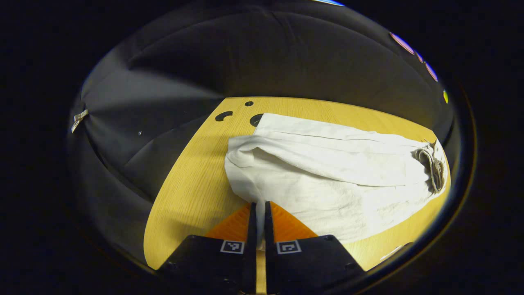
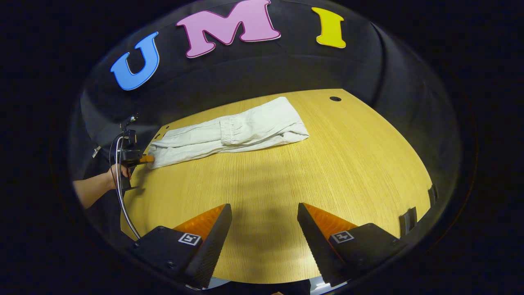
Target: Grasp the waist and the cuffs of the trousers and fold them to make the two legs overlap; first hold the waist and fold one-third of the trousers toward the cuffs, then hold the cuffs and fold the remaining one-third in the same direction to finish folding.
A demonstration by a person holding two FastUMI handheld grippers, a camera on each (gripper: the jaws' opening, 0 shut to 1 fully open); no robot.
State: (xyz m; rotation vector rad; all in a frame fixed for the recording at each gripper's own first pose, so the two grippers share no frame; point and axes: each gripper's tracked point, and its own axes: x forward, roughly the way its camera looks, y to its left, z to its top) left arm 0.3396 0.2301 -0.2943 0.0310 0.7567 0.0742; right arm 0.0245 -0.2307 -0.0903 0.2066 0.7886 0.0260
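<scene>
The left gripper (image 1: 258, 211) has its two fingers pressed almost together, with a thin fold of the white trousers (image 1: 327, 172) pinched between them at the garment's near end. In the right gripper view that same gripper (image 2: 146, 159) shows far off at the left edge of the wooden table (image 2: 327, 164), held by a hand (image 2: 116, 172) with a bare forearm behind it and a cable looping down beside it; its tips meet the end of the trousers (image 2: 229, 133) there. The right gripper (image 2: 264, 241) hangs over bare wood near the table's front edge, its fingers spread wide, touching nothing and well apart from the cloth. The trousers lie toward the far left part of the table as a long narrow strip running left to right, creased and somewhat bunched at the pinched end, with a gathered band across the middle. In the left gripper view a drawstring (image 1: 432, 168) lies knotted at the far end. Small dark holes (image 1: 224, 116) mark the tabletop beyond the cloth, and another hole (image 2: 335, 98) sits near the far edge.
</scene>
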